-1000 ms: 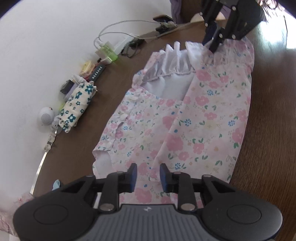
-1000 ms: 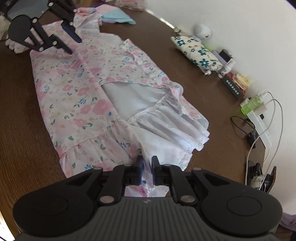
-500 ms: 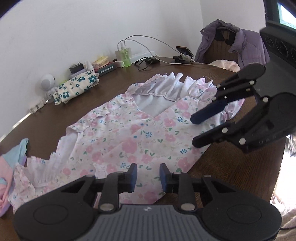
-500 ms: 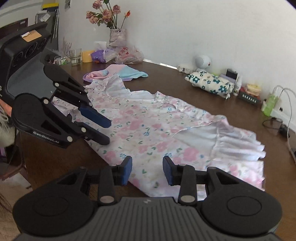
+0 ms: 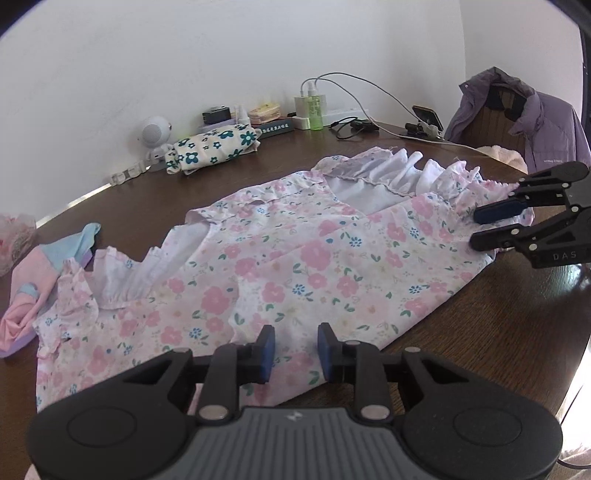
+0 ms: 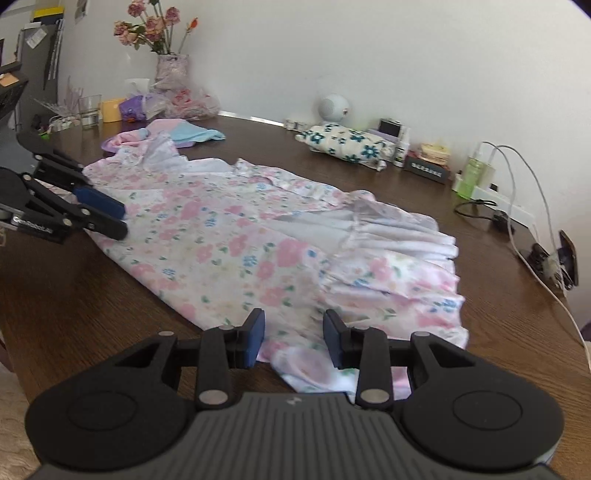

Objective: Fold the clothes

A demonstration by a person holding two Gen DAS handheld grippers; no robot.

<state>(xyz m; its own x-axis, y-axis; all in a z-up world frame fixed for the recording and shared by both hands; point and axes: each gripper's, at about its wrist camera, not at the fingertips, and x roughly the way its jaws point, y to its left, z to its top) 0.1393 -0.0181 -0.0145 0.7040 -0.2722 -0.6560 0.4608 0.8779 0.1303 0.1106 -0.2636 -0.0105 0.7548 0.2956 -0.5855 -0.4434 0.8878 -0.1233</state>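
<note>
Purple vase (image 6: pixel 170 70) holds pink flowers (image 6: pixel 147 27).

Both claws (image 5: pixel 294 348) (image 6: pixel 293 338) apparently agape, empty.

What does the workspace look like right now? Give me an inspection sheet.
Surface: dark wooden table.
Job's things: floral dress spread flat, one side folded over showing white lining; pink and blue garment beside it.
Clutter: floral pouch, round white speaker, green bottle, vase of flowers.
Grippers: left hand-held gripper and right hand-held gripper open over the dress's near edge.
Cables: white charger cables by the wall.
Surroundings: purple jacket on chair.
</note>
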